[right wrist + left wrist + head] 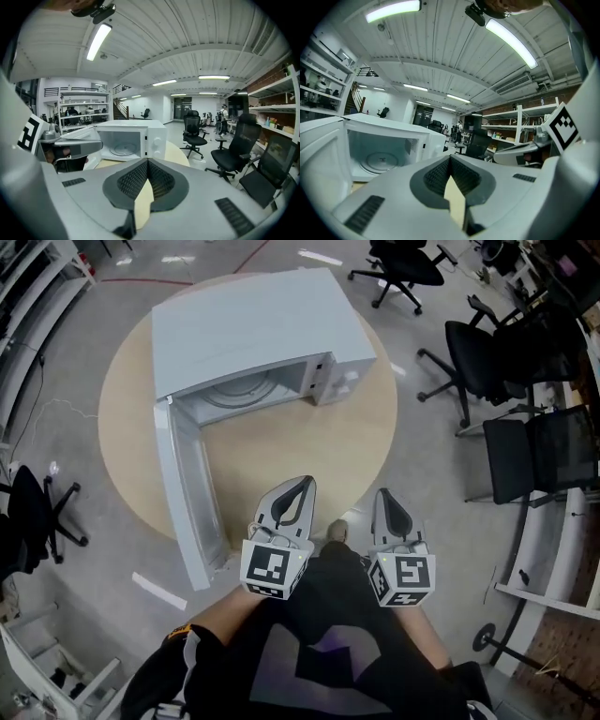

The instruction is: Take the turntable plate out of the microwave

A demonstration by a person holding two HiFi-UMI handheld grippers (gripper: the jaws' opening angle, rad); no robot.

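Observation:
A white microwave (253, 329) stands at the back of a round beige table (309, 456), its door (183, 493) swung wide open toward me on the left. The glass turntable plate (246, 390) lies flat inside the cavity. It also shows in the left gripper view as the plate (383, 161) and in the right gripper view as the plate (124, 150). My left gripper (305, 482) and right gripper (383, 492) hover side by side over the table's near edge, well short of the microwave. Both are shut and hold nothing. The shut left gripper (450, 158) and right gripper (147, 161) point toward the open cavity.
Black office chairs (478, 362) stand to the right of the table and another chair (403, 263) behind it. A further chair (37, 512) sits at the left by white shelving. The open door juts out past the table's left front rim.

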